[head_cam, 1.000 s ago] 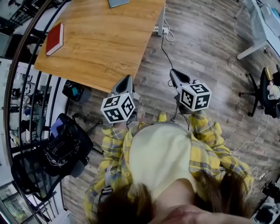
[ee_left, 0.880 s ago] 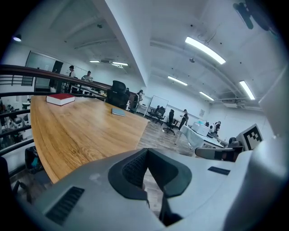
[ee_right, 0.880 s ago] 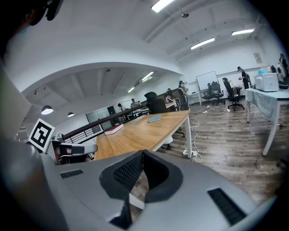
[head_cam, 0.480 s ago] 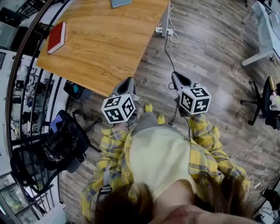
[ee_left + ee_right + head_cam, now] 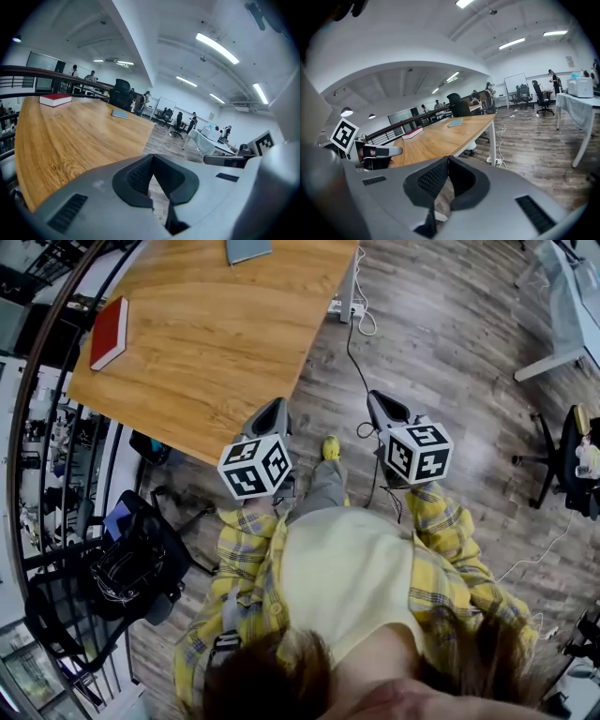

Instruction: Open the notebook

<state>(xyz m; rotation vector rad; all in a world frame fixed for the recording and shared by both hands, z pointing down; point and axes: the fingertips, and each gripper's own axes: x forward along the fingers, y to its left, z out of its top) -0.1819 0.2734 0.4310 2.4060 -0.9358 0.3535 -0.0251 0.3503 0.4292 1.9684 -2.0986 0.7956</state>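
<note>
The left tool [image 5: 273,412] and right tool [image 5: 381,403] both have their jaws pressed together and hold nothing. They hover near the surface's [image 5: 216,343] near edge. The grey notebook [image 5: 247,249] lies at its far edge, and a red book [image 5: 109,332] at its left edge.

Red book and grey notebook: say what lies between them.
Only the bare table lies between the red book and the grey notebook, as the head view shows.
</note>
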